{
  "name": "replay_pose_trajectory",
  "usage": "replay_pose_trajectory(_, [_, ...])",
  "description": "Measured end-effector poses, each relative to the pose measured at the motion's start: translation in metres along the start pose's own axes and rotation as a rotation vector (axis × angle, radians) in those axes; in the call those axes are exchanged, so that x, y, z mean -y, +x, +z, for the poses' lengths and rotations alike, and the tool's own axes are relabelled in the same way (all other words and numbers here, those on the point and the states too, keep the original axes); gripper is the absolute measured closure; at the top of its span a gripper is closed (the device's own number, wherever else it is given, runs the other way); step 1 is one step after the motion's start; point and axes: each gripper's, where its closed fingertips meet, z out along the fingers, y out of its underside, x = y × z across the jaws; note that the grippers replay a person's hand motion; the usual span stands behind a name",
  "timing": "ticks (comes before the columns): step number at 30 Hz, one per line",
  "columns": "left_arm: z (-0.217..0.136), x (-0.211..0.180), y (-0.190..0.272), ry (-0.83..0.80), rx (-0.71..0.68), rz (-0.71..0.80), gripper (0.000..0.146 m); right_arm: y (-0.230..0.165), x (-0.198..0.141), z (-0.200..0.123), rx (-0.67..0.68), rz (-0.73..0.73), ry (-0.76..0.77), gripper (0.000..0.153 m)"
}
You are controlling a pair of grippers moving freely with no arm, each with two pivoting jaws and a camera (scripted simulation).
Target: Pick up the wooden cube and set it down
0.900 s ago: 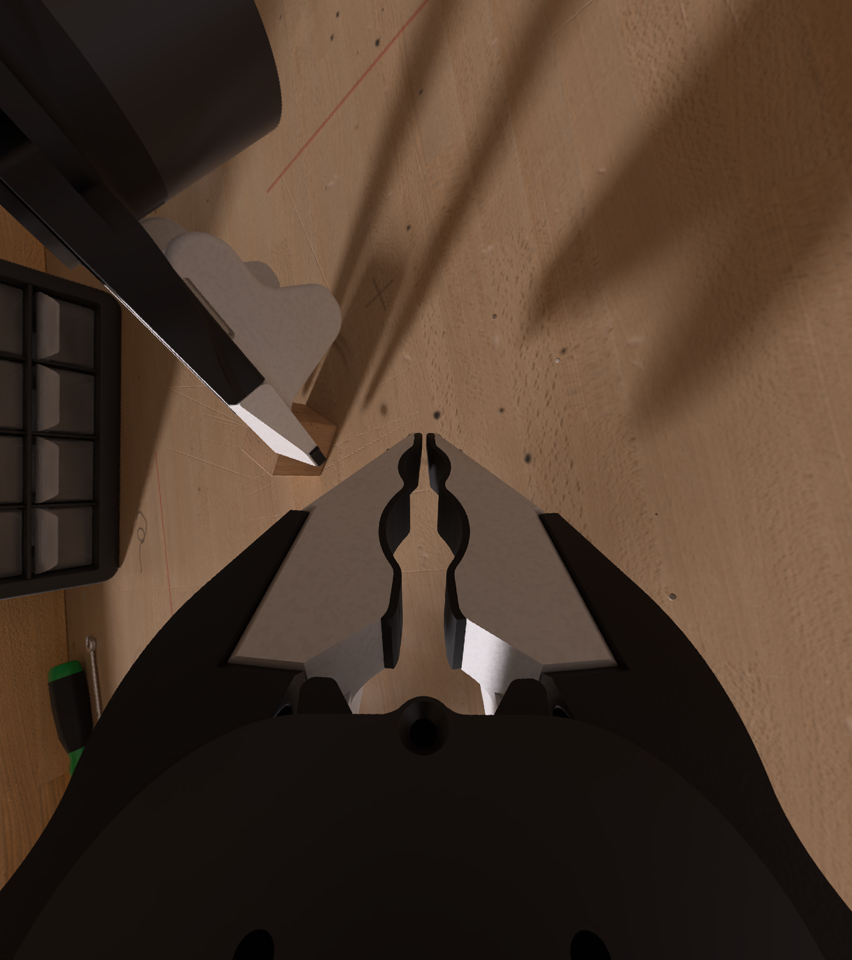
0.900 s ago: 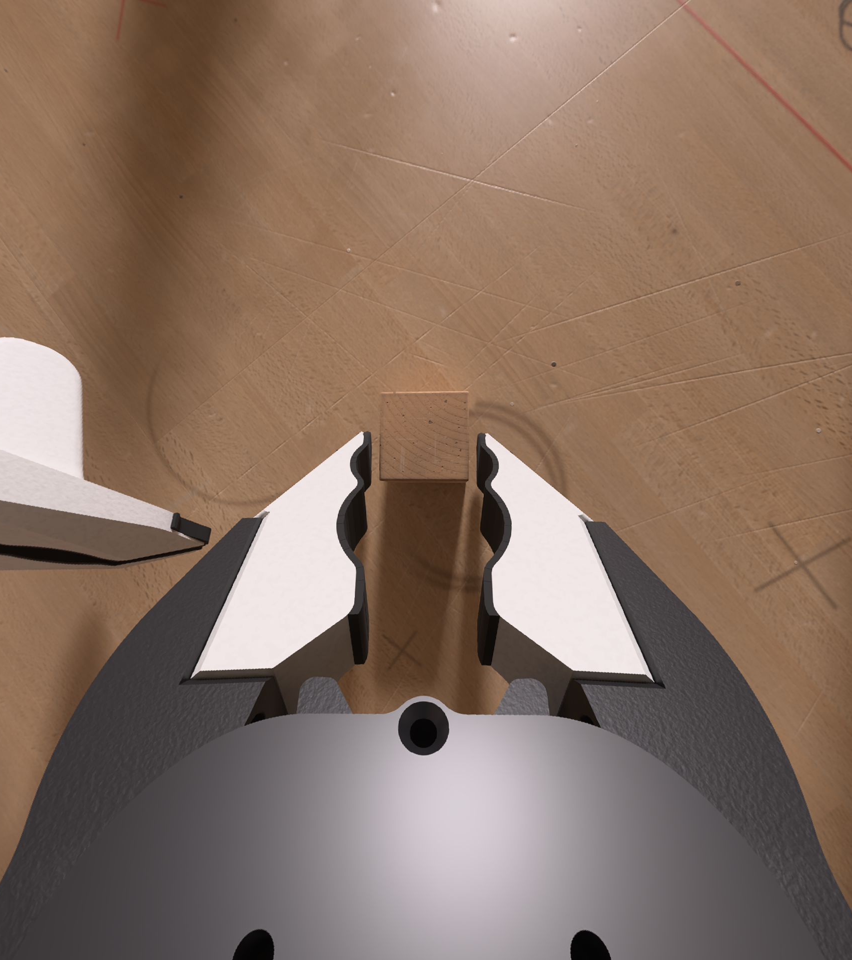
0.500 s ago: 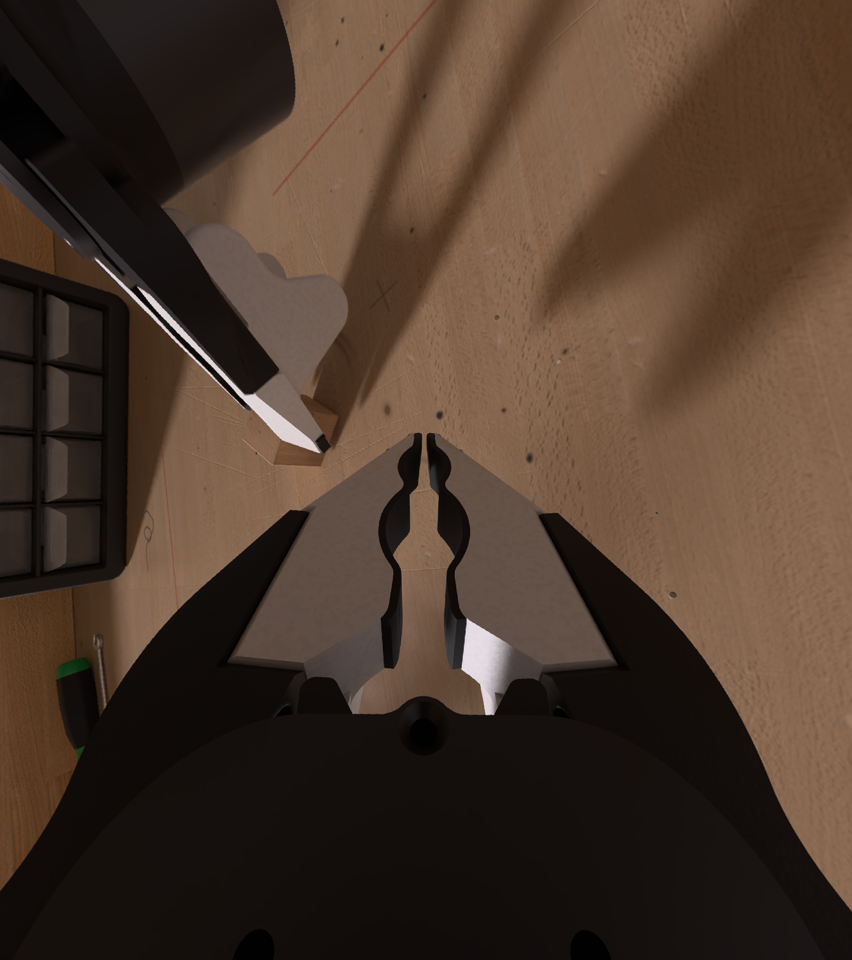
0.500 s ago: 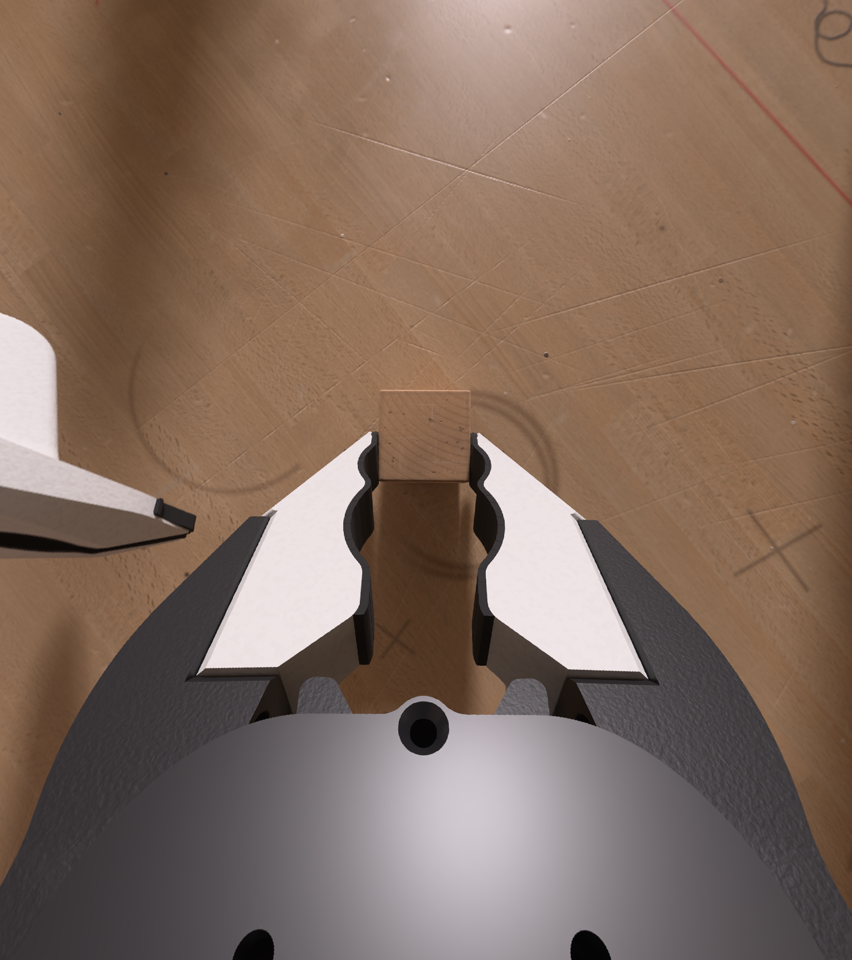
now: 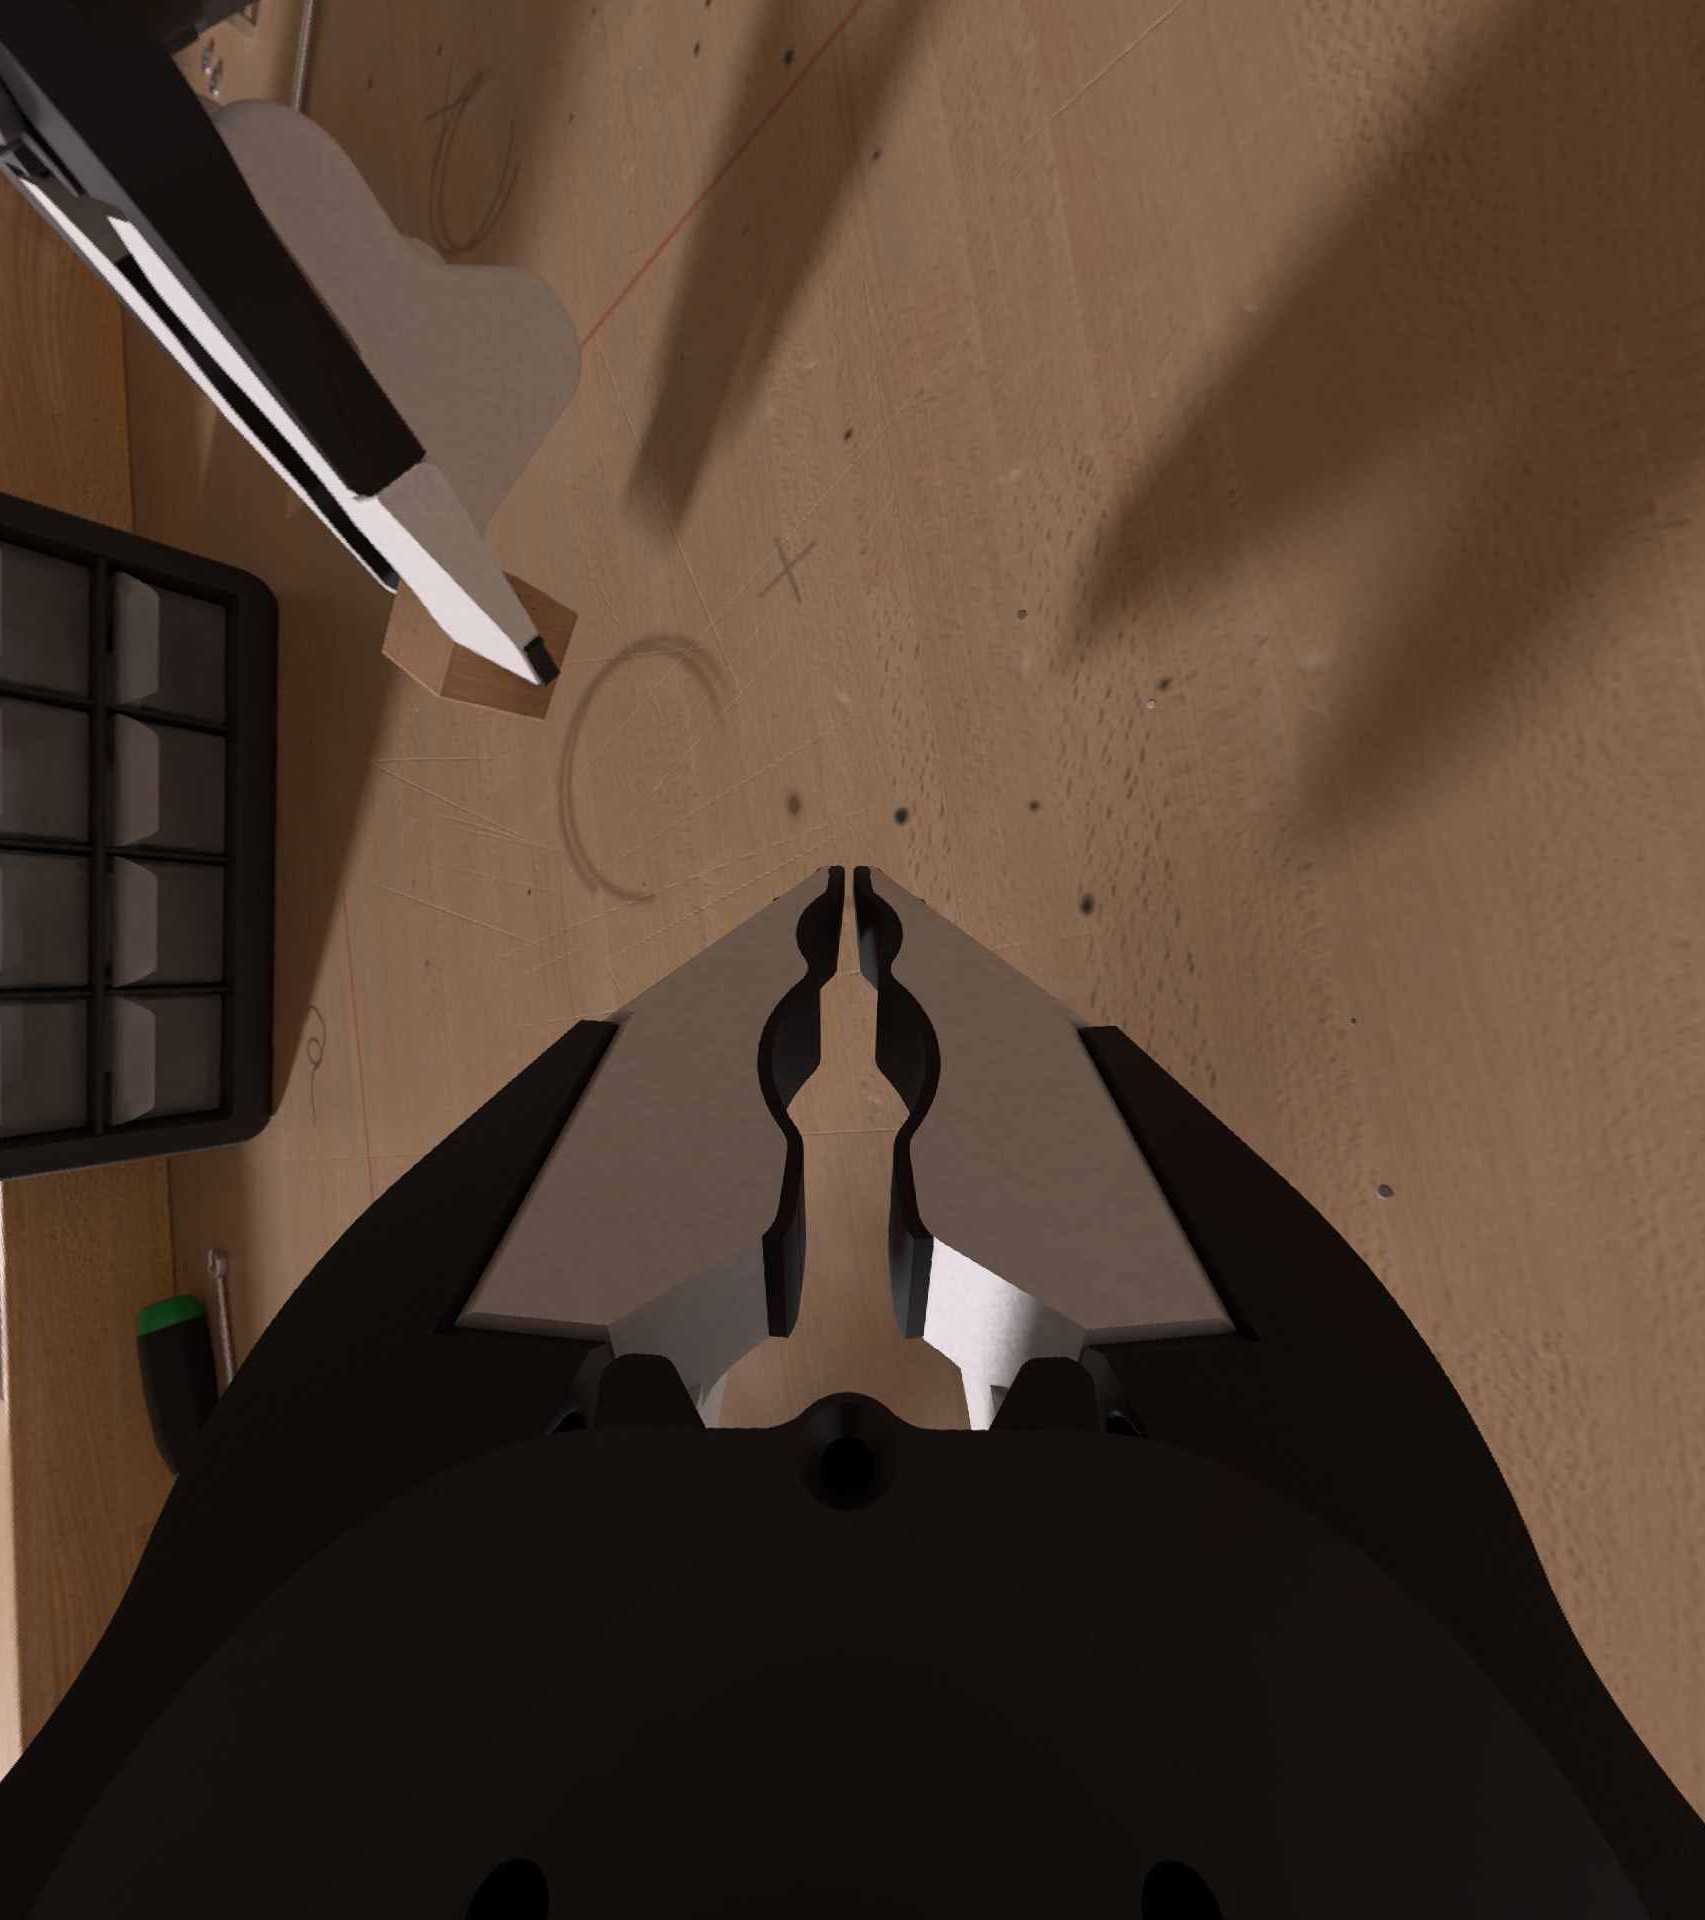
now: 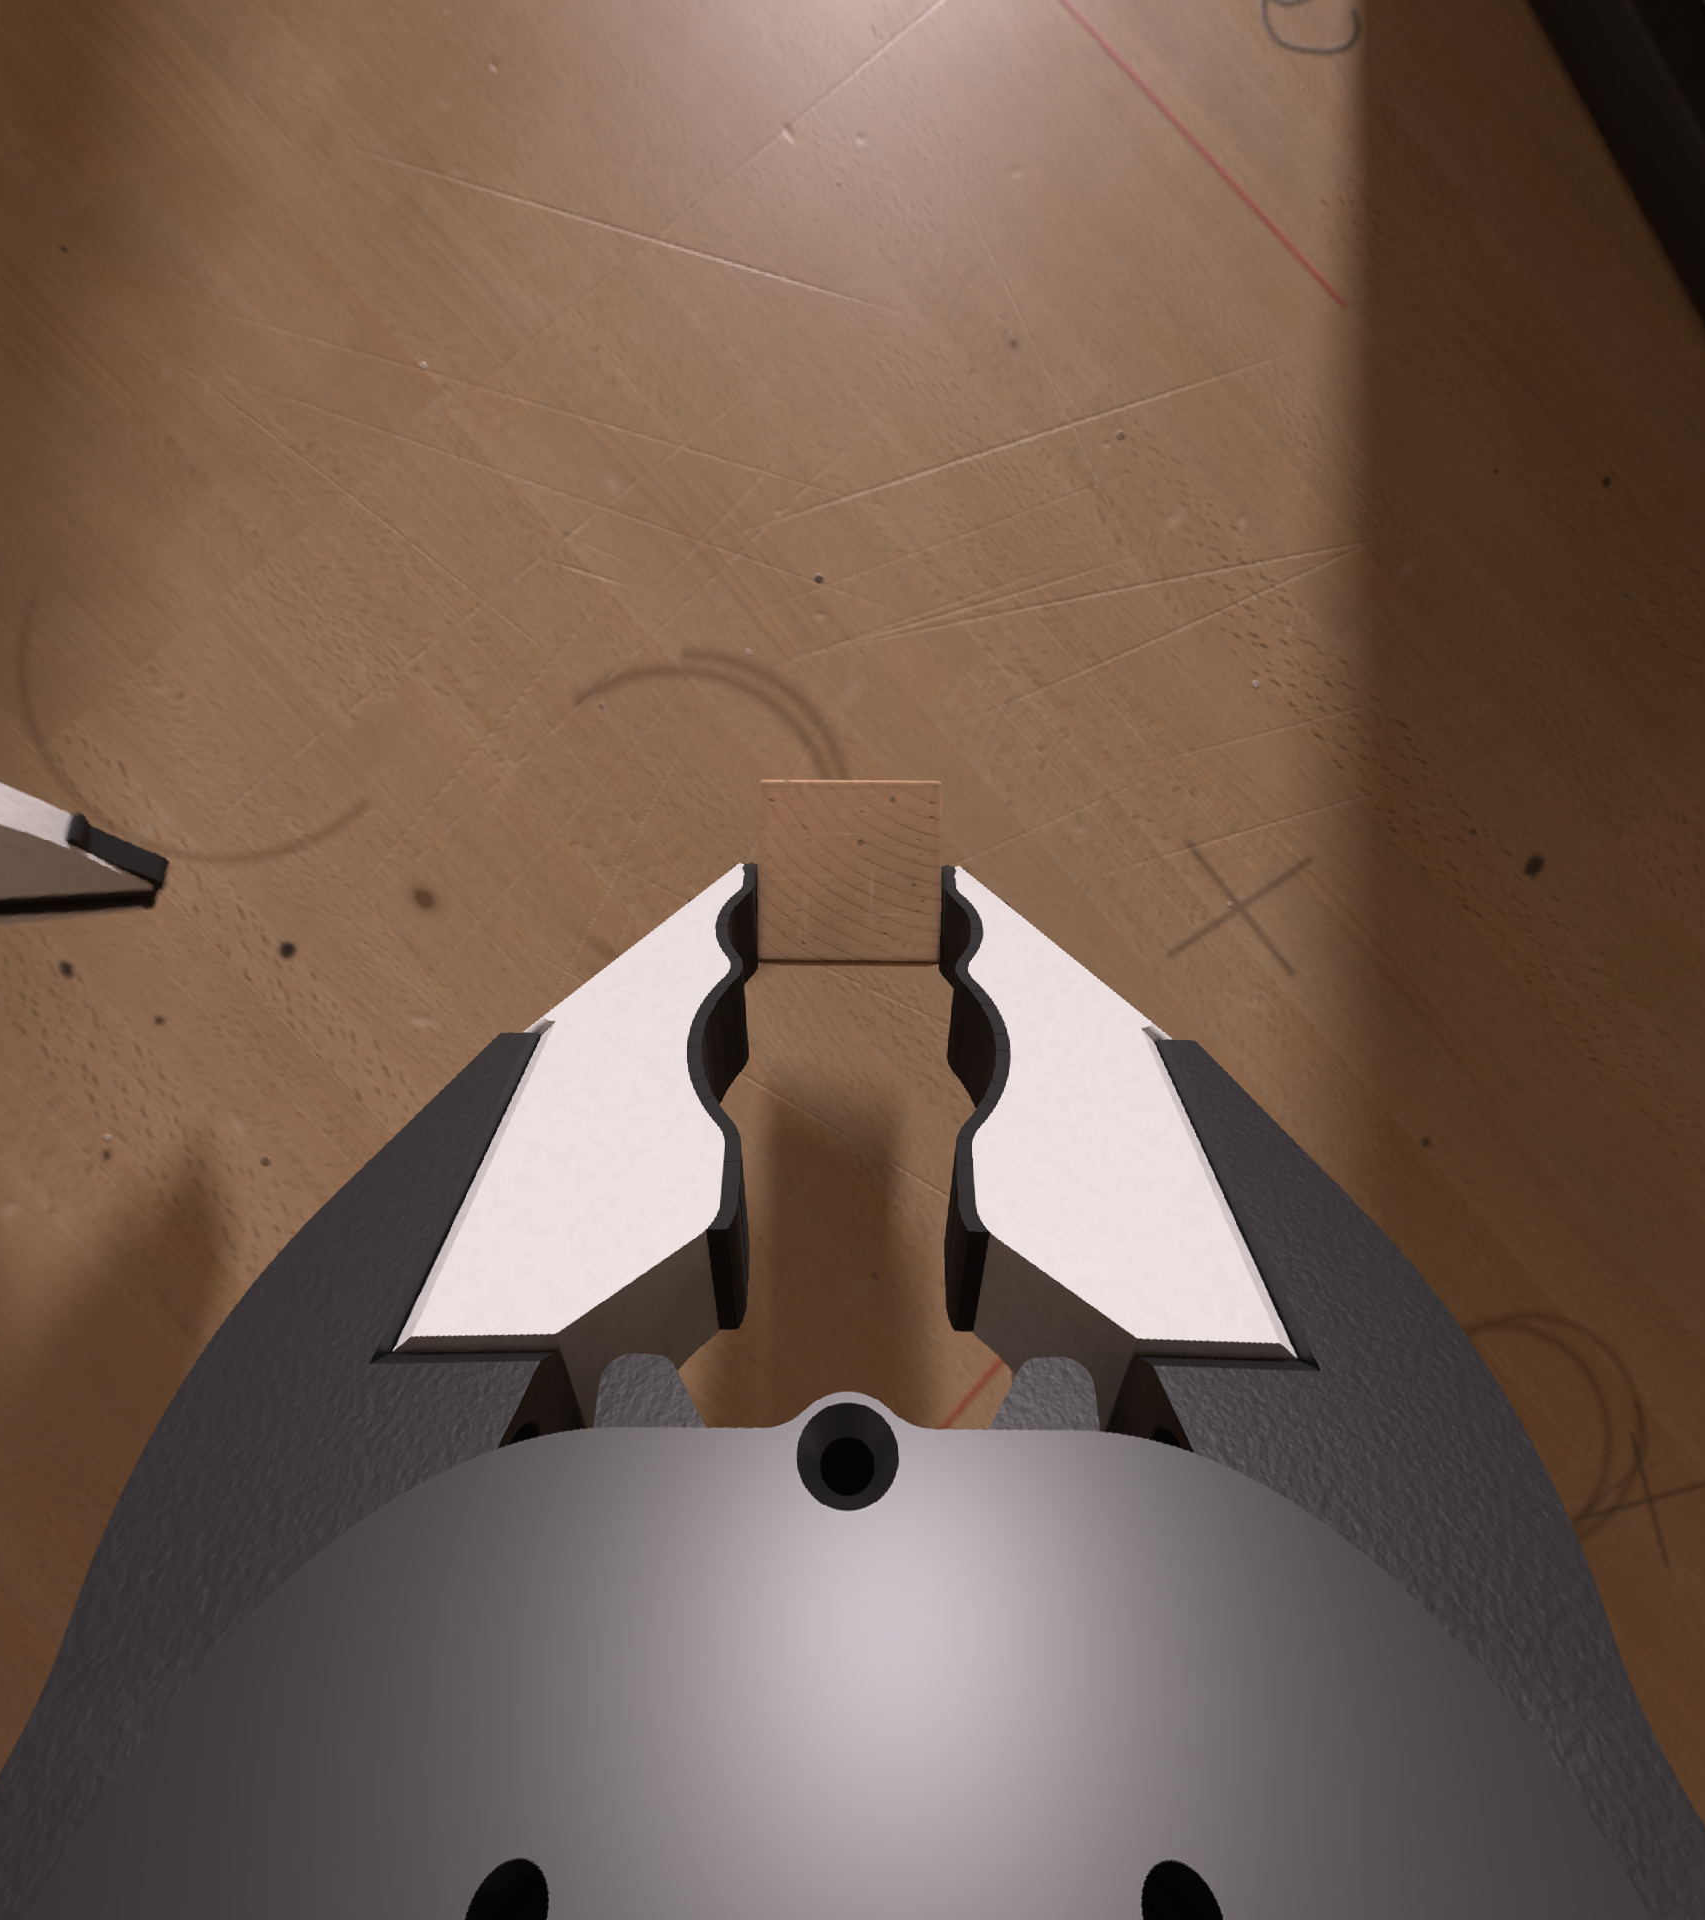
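In the left wrist view, a scratched, light-brown wooden tabletop (image 5: 1191,520) fills the scene, marked with dark specks, a thin red line, a pencilled cross and a faint drawn arc, with long soft shadows lying across its far right. At the left edge sits a black plastic tray of square grey compartments (image 5: 250,852), and nearer, a green-and-black-handled screwdriver (image 5: 173,1371) lies partly hidden. The left gripper (image 5: 848,883), black-bodied with pale flat fingers and wavy black pads, has its tips almost together with nothing between them. Far left, the small pale wooden cube (image 5: 474,670) is pinched in the right gripper's (image 5: 515,649) fingertips, clear of the tabletop.

In the right wrist view, the same worn tabletop (image 6: 412,364) shows fine crossing scratches and pencil marks, with a dark shadow band along the right. The grey-bodied right gripper (image 6: 848,914) clamps the wooden cube (image 6: 848,862) between its pad tips, end grain showing. The left gripper's fingertip (image 6: 115,852) pokes in at the left edge.
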Motion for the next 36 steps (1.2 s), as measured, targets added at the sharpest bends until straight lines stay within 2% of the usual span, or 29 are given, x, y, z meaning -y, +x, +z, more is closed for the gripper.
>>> replay_pose_trajectory(8, [-0.001,-0.004,-0.013,-0.004,0.059,0.006,0.145,0.002,-0.006,-0.002,0.045,-0.117,-0.026,0.118])
replay_pose_trajectory(17, [0.007,-0.018,-0.047,-0.062,0.209,0.091,0.144,0.003,-0.003,-0.008,0.040,-0.245,-0.027,0.118])
replay_pose_trajectory(21, [0.016,-0.026,-0.041,-0.095,0.173,0.102,0.142,0.001,-0.004,-0.006,0.047,-0.255,-0.010,0.118])
replay_pose_trajectory(24, [0.014,-0.026,-0.035,-0.059,0.103,0.084,0.131,0.002,-0.007,-0.005,0.057,-0.261,-0.014,0.118])
replay_pose_trajectory(26, [0.013,-0.031,-0.037,-0.072,0.090,0.051,0.116,0.003,-0.008,-0.006,0.060,-0.265,-0.013,0.118])
replay_pose_trajectory(27, [0.012,-0.034,-0.037,-0.066,0.065,0.032,0.113,0.003,-0.008,-0.007,0.063,-0.269,-0.010,0.118])
replay_pose_trajectory(33, [0.009,-0.046,-0.035,-0.066,-0.036,-0.071,0.111,0.004,-0.009,-0.013,0.070,-0.285,-0.001,0.118])
replay_pose_trajectory(36, [0.006,-0.050,-0.044,-0.073,-0.011,-0.100,0.111,0.002,-0.011,-0.014,0.078,-0.309,-0.003,0.118])
